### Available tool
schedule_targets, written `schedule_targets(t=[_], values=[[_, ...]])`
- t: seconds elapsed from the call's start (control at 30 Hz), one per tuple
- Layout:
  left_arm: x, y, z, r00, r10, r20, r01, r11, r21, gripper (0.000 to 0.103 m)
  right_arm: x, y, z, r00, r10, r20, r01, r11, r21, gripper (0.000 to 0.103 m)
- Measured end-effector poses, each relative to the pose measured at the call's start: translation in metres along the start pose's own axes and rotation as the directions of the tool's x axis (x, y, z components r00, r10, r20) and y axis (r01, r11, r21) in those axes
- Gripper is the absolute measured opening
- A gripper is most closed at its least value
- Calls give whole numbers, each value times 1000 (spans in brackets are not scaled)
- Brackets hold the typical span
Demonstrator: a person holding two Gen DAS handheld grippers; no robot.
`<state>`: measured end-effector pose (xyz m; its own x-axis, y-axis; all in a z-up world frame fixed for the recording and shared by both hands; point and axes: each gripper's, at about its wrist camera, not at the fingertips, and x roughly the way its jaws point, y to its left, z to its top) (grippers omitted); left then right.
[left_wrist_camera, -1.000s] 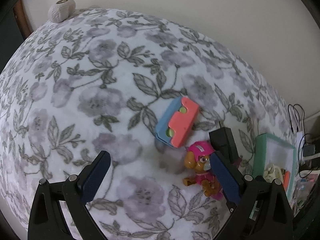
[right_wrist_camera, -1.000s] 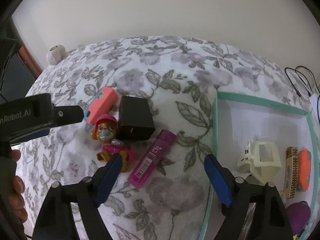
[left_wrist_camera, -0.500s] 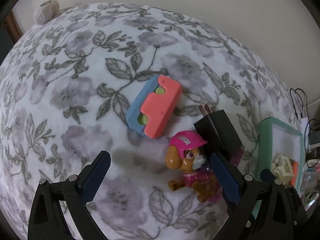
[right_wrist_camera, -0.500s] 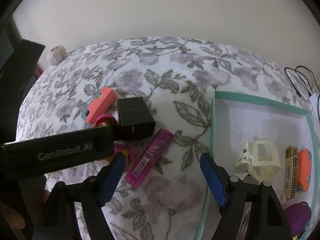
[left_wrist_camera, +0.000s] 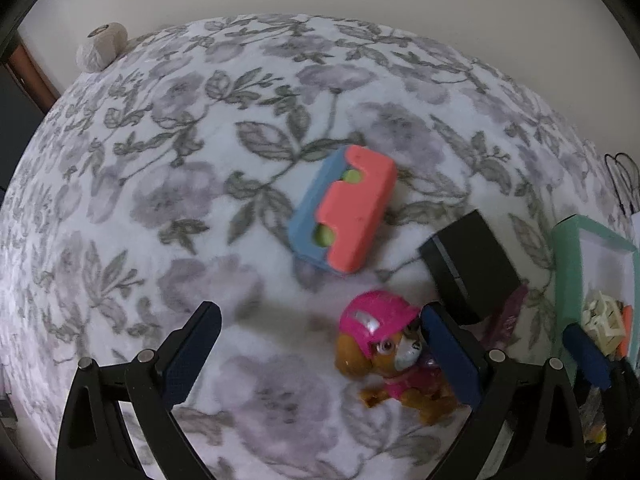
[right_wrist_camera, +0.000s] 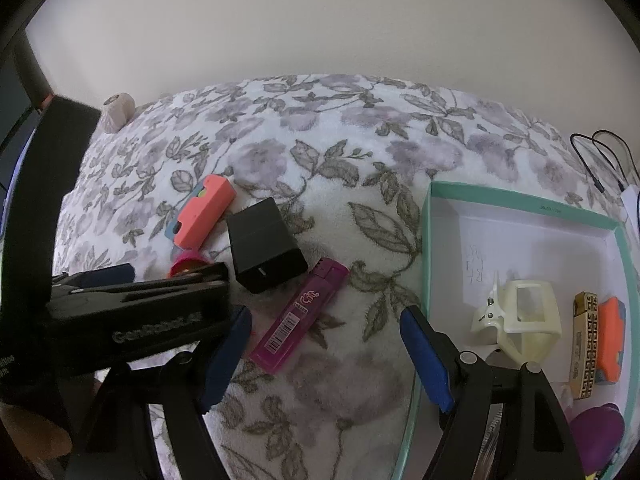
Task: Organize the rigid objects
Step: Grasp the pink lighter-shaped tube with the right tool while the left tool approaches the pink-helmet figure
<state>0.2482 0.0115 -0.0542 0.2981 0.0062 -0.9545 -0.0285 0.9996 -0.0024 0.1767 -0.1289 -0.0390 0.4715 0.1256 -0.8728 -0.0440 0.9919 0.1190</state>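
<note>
A toy puppy with a pink cap [left_wrist_camera: 384, 344] lies on the floral blanket [left_wrist_camera: 160, 184], just inside my left gripper's right finger. My left gripper [left_wrist_camera: 320, 344] is open and empty around it. A coral and blue block [left_wrist_camera: 344, 212] lies beyond it, and shows in the right wrist view [right_wrist_camera: 202, 212]. A black charger [left_wrist_camera: 472, 264] [right_wrist_camera: 266, 252] and a magenta lighter [right_wrist_camera: 302, 314] lie beside them. My right gripper [right_wrist_camera: 326, 356] is open and empty, near the lighter. The left gripper's body [right_wrist_camera: 132, 316] hides most of the puppy in the right wrist view.
A teal-rimmed box [right_wrist_camera: 520, 202] at the right holds a cream clip [right_wrist_camera: 520, 320], a patterned bar [right_wrist_camera: 586, 344], an orange block [right_wrist_camera: 610, 338] and a purple object [right_wrist_camera: 596, 432]. Black cables [right_wrist_camera: 604, 160] lie behind it. A pale ball [left_wrist_camera: 100, 50] sits at the far left edge by the wall.
My left gripper has moved toward the puppy and down, so the puppy now sits between its fingers. My right gripper has shifted slightly left and stays open.
</note>
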Motion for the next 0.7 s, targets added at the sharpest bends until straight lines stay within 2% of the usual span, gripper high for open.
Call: schedule_targets(t=[0.2, 0.37, 0.43, 0.7], values=[[2, 18, 7, 1000, 10, -22, -10, 1000, 1, 100, 1, 1, 1, 1000, -11, 12, 11, 1000, 3, 78], [1, 31, 12, 1000, 10, -27, -10, 1000, -12, 97, 6, 4, 0, 1000, -20, 2, 20, 1000, 0, 66], [0, 30, 13, 999, -19, -35, 19, 1000, -5, 88, 12, 5, -1, 1000, -18, -18, 18, 1000, 4, 62], [1, 13, 17, 998, -20, -52, 24, 998, 65, 87, 25, 17, -6, 996, -90, 1, 90, 995, -48, 57]])
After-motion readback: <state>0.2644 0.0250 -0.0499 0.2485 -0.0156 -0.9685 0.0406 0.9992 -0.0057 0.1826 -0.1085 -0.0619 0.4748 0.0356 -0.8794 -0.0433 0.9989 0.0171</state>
